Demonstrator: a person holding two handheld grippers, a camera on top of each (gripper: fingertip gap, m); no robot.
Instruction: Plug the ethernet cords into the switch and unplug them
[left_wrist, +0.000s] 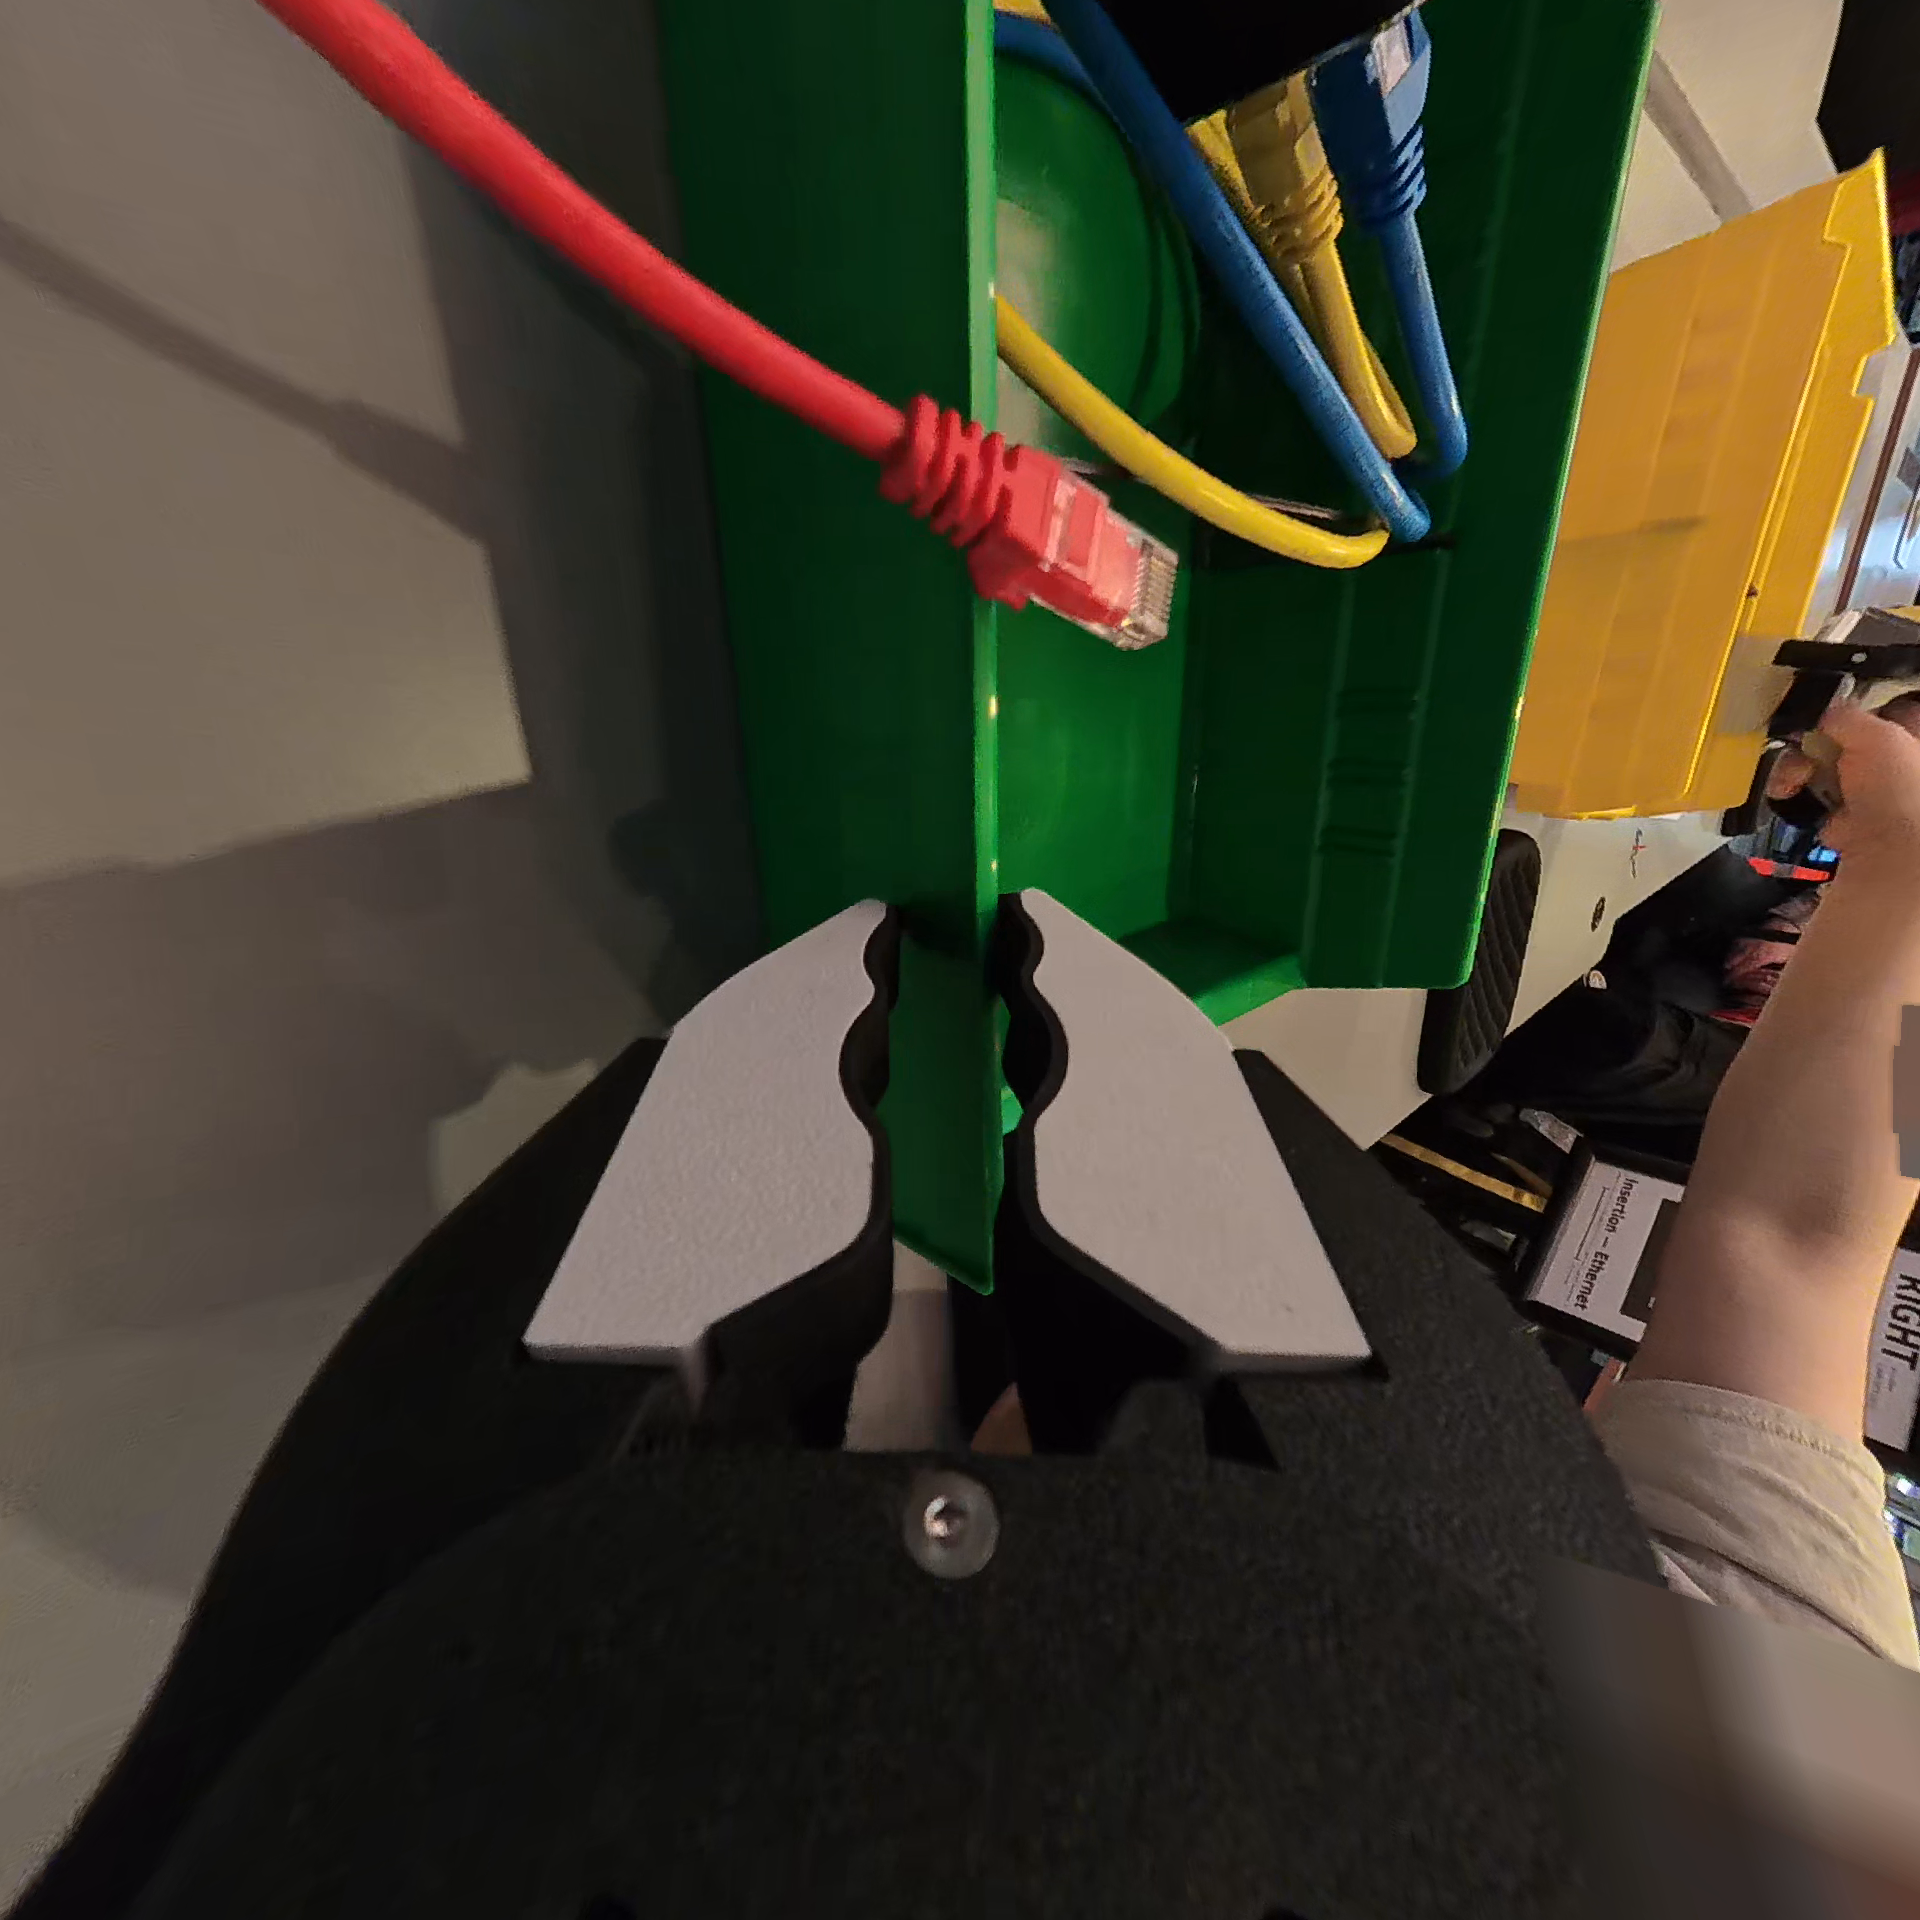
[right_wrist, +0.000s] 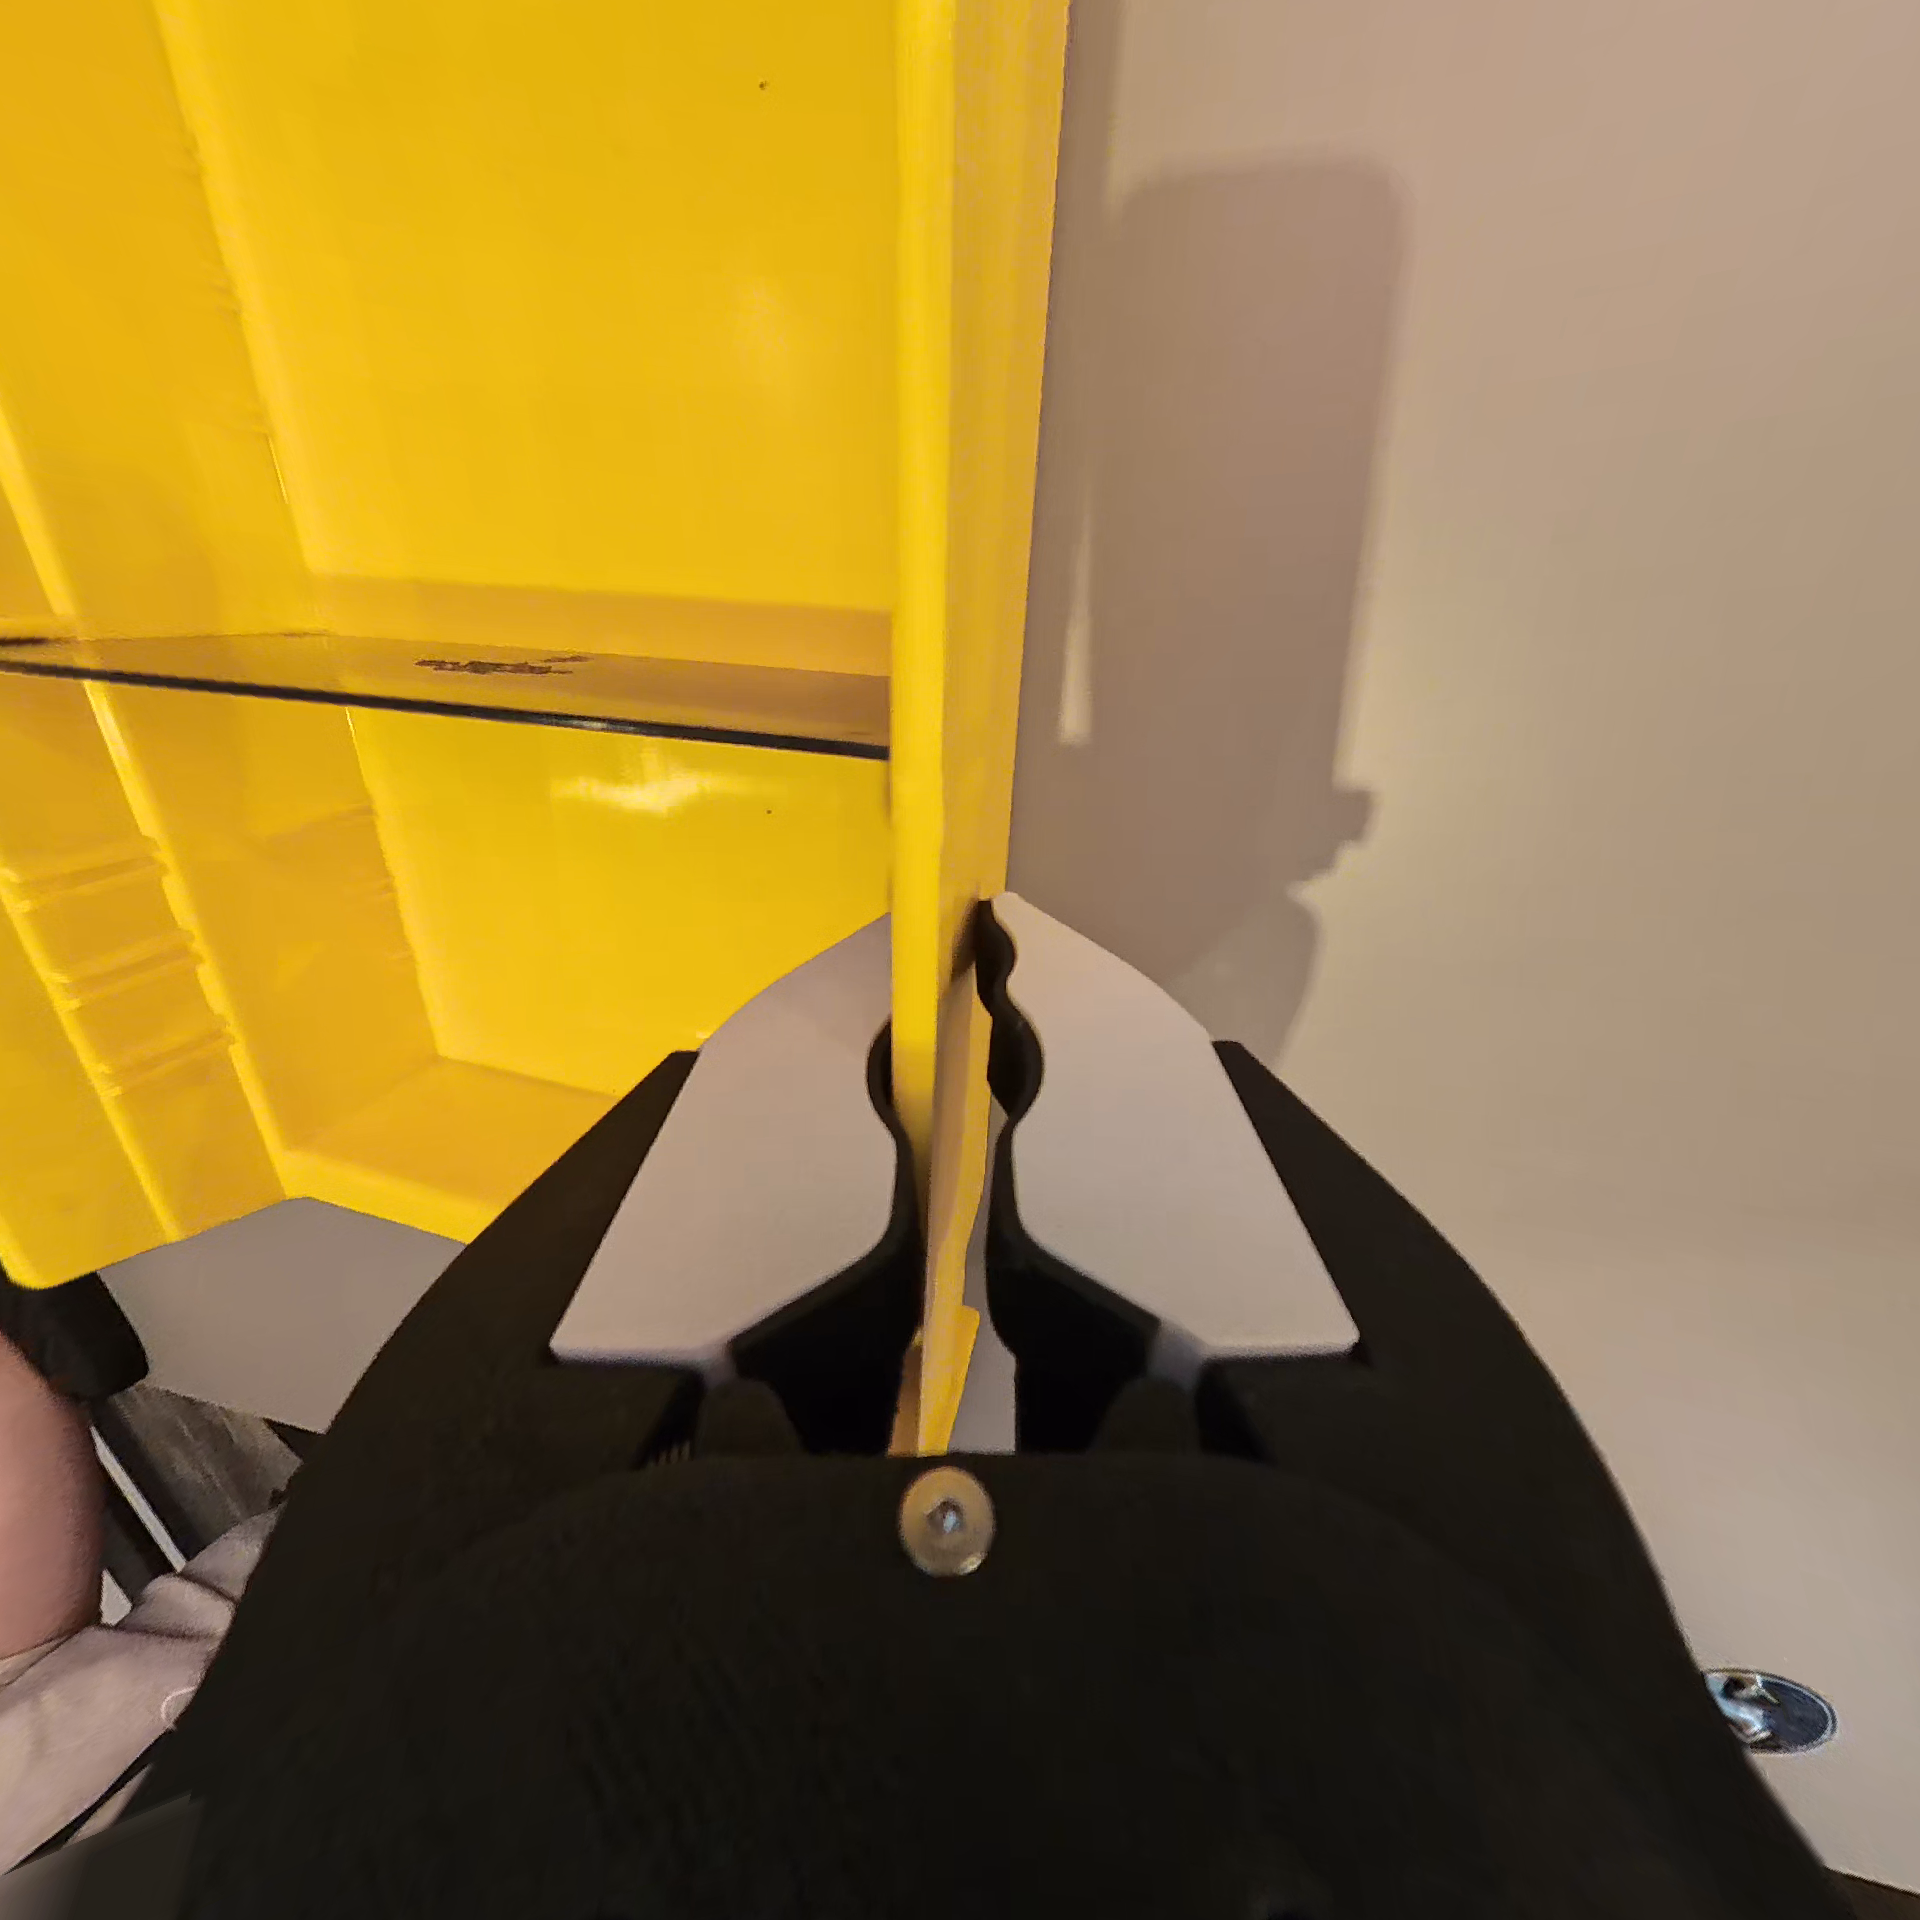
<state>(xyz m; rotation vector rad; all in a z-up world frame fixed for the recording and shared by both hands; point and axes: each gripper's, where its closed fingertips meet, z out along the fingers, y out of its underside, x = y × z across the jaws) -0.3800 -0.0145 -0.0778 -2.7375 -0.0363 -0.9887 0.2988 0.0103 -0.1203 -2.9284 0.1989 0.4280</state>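
Ethernet cords (left_wrist: 1247, 343) fill green bin (left_wrist: 831, 727), left gripper (left_wrist: 945, 935) clamping it.

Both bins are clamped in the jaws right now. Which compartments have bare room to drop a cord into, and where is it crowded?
The yellow bin shows bare floor on both sides of its dark divider. The green bin is free at the near end, between the red plug and the near wall. Its far end is crowded with yellow cords and blue cords.

Green bin (left_wrist: 831, 623) beside yellow bin (left_wrist: 1704, 499); black divider (right_wrist: 447, 681) inside yellow.
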